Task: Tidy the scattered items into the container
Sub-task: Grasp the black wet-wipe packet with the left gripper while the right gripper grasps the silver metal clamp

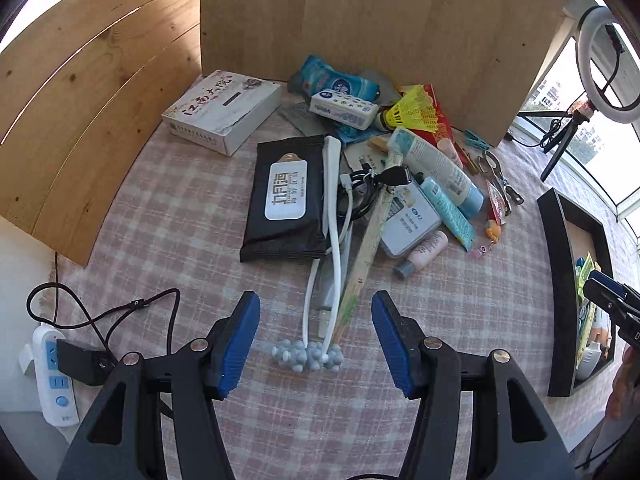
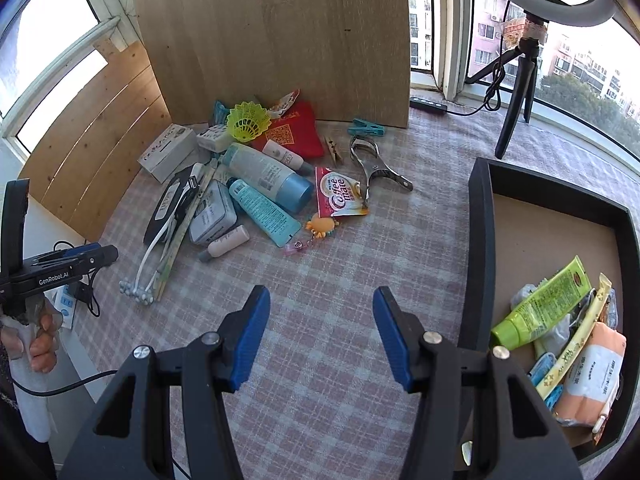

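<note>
left wrist view is showing the left gripper hanging over the near part of the checked tablecloth, its jaws standing apart with nothing between them; the knobbly grey head of a white massager is lying just beyond the fingertips, untouched. right wrist view is showing the right gripper with jaws wide apart too, empty, pointing at bare cloth between the pile and the black container sitting at the right edge. the task is looking only partly done: a green tube, an orange wipes pack and a few small sachets are already lying in the container's near corner. farther off, most of the clutter is still waiting near the cloth's far edge: a black wipes pack, a blue tube, a coffee creamer sachet, a yellow shuttlecock and a white box.
</note>
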A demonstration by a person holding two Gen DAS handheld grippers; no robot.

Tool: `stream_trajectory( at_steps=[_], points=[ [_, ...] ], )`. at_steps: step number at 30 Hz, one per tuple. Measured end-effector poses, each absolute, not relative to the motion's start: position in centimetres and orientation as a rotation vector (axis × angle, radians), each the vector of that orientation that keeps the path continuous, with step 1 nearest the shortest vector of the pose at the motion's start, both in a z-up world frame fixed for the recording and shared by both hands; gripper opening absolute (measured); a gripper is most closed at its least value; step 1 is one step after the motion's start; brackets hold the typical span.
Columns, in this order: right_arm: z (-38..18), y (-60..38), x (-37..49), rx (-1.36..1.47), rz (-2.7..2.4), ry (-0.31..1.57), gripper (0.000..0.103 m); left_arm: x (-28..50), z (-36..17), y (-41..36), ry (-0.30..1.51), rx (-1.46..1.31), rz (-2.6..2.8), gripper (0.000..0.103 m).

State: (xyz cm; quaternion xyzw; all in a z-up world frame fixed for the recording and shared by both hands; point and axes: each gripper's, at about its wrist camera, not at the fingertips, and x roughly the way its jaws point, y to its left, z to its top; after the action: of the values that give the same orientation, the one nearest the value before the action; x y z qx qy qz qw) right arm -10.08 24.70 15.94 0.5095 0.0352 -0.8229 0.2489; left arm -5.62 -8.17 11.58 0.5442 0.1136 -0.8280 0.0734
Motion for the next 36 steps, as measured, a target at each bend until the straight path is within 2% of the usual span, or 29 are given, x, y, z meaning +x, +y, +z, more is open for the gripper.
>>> stream_trajectory(
  at_steps=[10, 18, 26, 36],
  points=[
    [15.0, 22.2, -14.6, 1.413, -2.201, 0.110, 0.053, -7.5, 10.2, -14.0, 0.433, 1.608, -2.398, 0.056],
    [13.3, 21.7, -19.5, 1.473, -2.184, 0.092, 0.053, -11.7, 7.4, -14.2, 0.496, 1.689, -2.365, 0.056],
    [11.3, 21.5, -23.0, 1.534, -2.143, 0.062, 0.053, -14.9, 5.4, -13.9, 0.530, 1.748, -2.353, 0.063],
    [9.9, 21.7, -27.4, 1.595, -2.147, 0.063, 0.053, -16.4, 3.9, -13.9, 0.533, 1.790, -2.323, 0.064]
  ],
)
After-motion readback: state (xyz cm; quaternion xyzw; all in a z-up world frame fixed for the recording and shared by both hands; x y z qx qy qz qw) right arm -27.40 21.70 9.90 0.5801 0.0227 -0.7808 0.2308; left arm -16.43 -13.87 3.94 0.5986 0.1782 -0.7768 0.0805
